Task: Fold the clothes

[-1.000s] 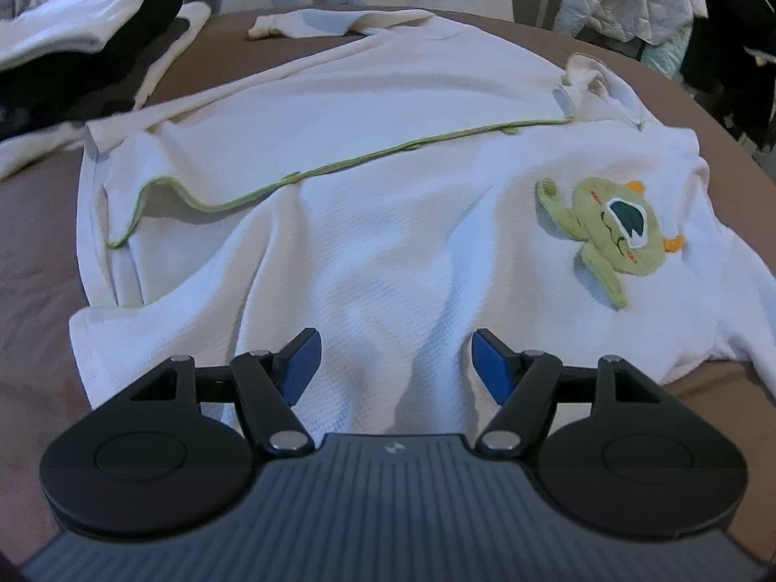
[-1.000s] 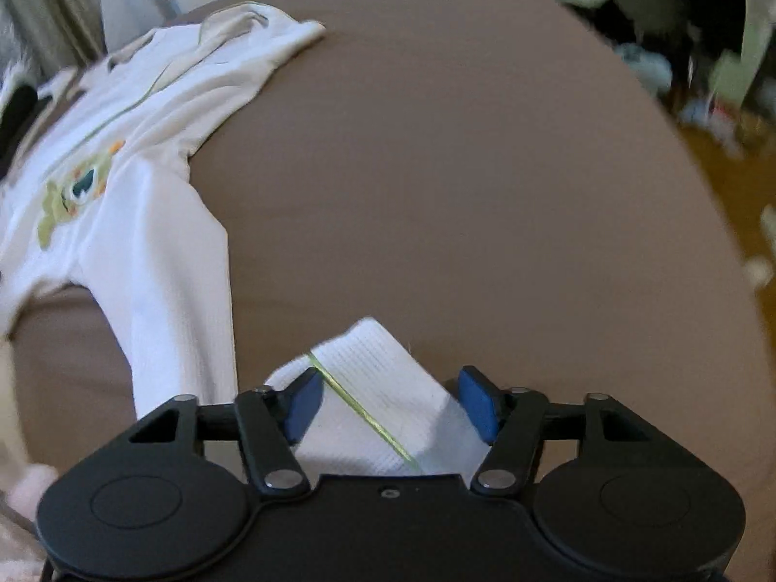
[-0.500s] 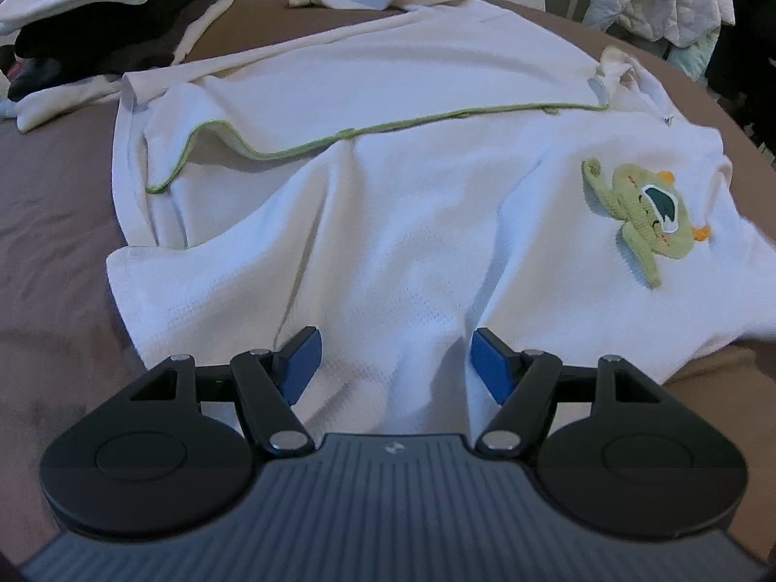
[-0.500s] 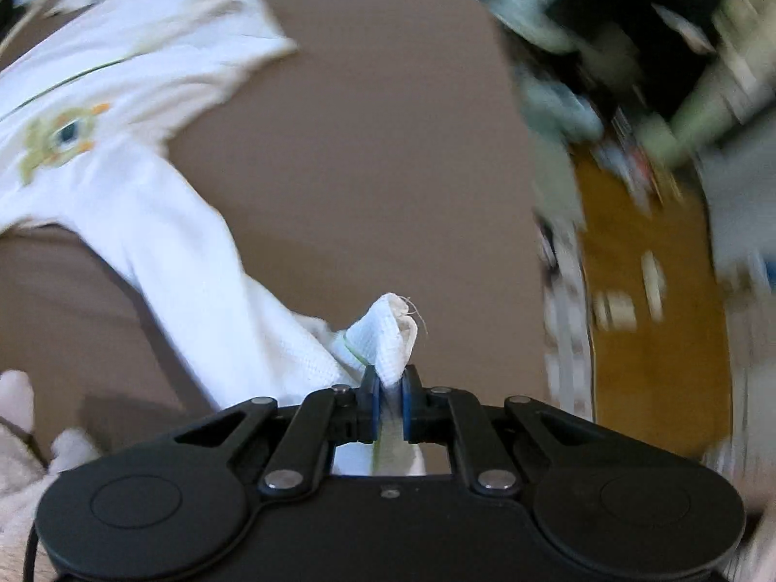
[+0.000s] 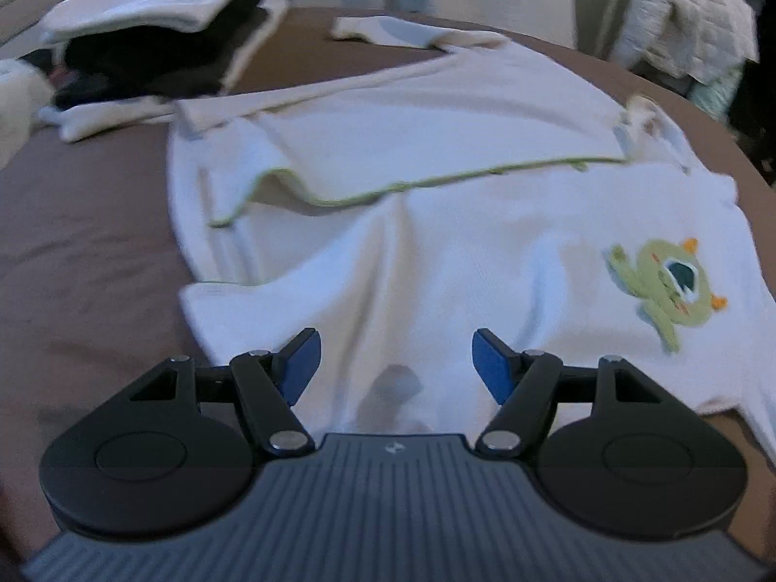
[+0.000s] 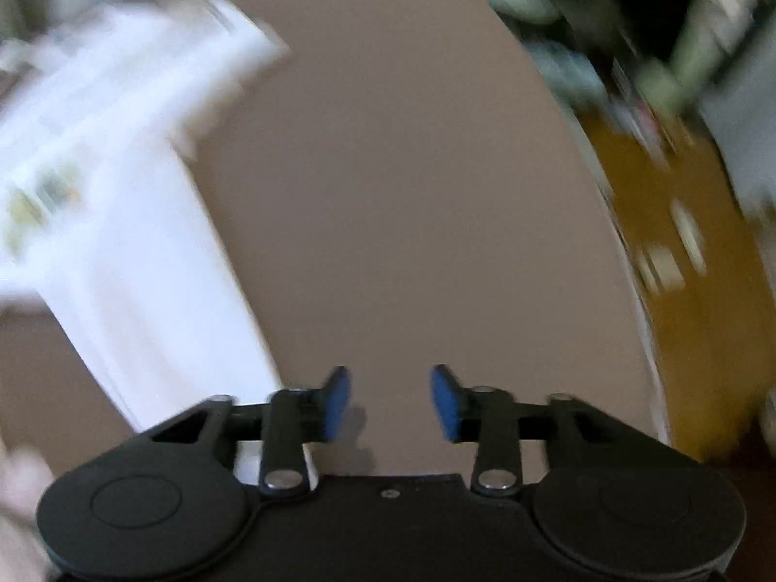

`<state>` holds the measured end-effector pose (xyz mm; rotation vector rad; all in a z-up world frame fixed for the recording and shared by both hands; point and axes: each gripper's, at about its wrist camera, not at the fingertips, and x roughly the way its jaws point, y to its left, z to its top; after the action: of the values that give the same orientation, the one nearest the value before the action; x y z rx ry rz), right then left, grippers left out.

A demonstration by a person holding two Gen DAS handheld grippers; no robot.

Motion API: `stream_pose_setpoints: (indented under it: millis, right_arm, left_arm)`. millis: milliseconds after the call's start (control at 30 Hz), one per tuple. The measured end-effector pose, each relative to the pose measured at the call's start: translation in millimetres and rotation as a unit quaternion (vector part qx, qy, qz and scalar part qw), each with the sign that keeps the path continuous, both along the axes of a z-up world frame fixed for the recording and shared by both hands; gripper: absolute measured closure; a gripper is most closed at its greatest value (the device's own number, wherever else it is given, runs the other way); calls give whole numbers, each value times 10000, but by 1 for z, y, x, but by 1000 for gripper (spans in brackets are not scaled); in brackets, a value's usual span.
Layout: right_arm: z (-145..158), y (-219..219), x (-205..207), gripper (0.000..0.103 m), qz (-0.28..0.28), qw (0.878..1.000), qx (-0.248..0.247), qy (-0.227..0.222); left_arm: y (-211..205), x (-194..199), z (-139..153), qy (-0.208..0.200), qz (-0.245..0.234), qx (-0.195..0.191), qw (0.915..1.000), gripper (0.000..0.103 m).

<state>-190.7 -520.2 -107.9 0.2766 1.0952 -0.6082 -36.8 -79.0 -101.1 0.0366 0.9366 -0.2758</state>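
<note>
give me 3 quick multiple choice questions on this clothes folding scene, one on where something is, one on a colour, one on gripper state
1. Where on the white garment does the monster patch sit in the left wrist view?
A. on its right part
B. at its far left edge
C. on the far sleeve

2. What colour is the trim along the garment's opening?
A. red
B. green
C. black

3. How does the right gripper stand?
A. shut on a sleeve cuff
B. shut on nothing
C. open, nothing between its fingers

Answers:
1 A, the patch lies to the right of the left gripper, near the garment's right edge.
2 B, a thin green line edges the flap.
3 C, the blue pads stand apart with only the brown surface showing between them.
</note>
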Motion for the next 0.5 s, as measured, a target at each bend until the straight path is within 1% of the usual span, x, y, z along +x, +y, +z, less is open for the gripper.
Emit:
stream_pose_setpoints:
  millis: [33,100,133,200,233,300,367,400,467,500]
  right_arm:
    - [7,1,25,47,184,9992,-86,-345]
    - [11,3,70,44,449,9950,-24,-889]
    - [7,5,93,41,592,9922,70,-1099]
    - [-10,6,138,37,817,9883,209,-1271]
    - [-23,6,161,36,911,9880,244,-1221]
    - [-49,9,192,36,971,9908,185,-920]
    - [-79,11,226,36,908,9941,47,-594]
    - [-90,7,231,35,825,9950,104,-547]
    - [-110,-1,240,24,664,9964,207,-483]
    - [-113,-4,241,18,604,9961,185,-623]
  left_arm:
    - [7,1,-2,65,115,16,9999,34]
    - [20,2,-5,195,345,48,9992,34]
    - [27,3,-6,260,460,63,9986,34]
    - [40,4,-10,390,689,95,9968,34]
    - [47,5,-11,455,803,111,9957,34]
    - [61,6,-15,585,1032,142,9928,34]
    - [70,9,-18,699,1193,87,9904,34]
    - [72,10,-20,728,1225,45,9898,34]
    - [71,11,-24,769,1225,55,9895,33]
    - [71,11,-26,789,1225,60,9893,33]
